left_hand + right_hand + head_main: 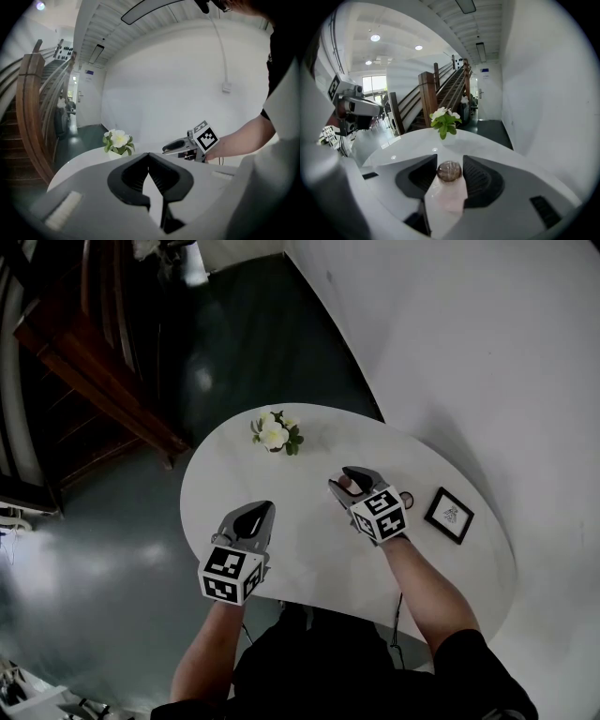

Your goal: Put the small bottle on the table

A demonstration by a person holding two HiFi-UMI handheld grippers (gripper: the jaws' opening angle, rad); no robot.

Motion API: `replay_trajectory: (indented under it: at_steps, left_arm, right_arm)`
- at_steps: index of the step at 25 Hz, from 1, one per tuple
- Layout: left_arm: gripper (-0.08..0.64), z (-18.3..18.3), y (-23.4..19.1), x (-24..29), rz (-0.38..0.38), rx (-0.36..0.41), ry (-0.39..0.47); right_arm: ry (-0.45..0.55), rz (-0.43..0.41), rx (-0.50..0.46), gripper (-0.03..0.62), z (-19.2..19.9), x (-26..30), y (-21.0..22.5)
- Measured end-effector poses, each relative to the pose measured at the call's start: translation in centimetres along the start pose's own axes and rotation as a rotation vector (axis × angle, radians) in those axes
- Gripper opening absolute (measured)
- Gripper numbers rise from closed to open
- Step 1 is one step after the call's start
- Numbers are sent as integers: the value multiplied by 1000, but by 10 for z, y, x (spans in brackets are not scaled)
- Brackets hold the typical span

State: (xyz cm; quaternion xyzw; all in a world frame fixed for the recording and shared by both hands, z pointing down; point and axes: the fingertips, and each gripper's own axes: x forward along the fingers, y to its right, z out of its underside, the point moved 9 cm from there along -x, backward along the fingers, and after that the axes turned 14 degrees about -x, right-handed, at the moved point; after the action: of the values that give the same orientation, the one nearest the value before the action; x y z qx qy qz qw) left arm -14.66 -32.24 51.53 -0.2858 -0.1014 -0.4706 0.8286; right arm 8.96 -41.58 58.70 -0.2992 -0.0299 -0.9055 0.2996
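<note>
Right claw straddles small bottle; flowers ahead, picture frame beside.

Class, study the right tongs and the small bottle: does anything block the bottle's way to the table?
Nothing visible does. The small bottle stands between the open jaws of the right tongs, over bare table. The flowers and the picture frame sit well apart.

**Small bottle between parted jaws at the table**

The small bottle has a pale pink body and a round, dark brown cap. It sits between the right gripper's parted jaws (pads not pressing it) over the white table. Its base is hidden.
</note>
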Motion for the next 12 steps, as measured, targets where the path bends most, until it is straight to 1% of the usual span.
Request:
replay_trajectory:
  at_steps: [4,8,12]
  left_arm:
    - [12,-3,2,-12,21,29,7]
    - [12,-4,6,-25,54,48,18]
    - [12,-1,12,-36,91,81,22]
  right_arm:
    - [19,69,27,160,-7,-22,-3]
    - [37,144,34,157,-13,-50,-17]
    - [55,192,54,126,-16,-83,-38]
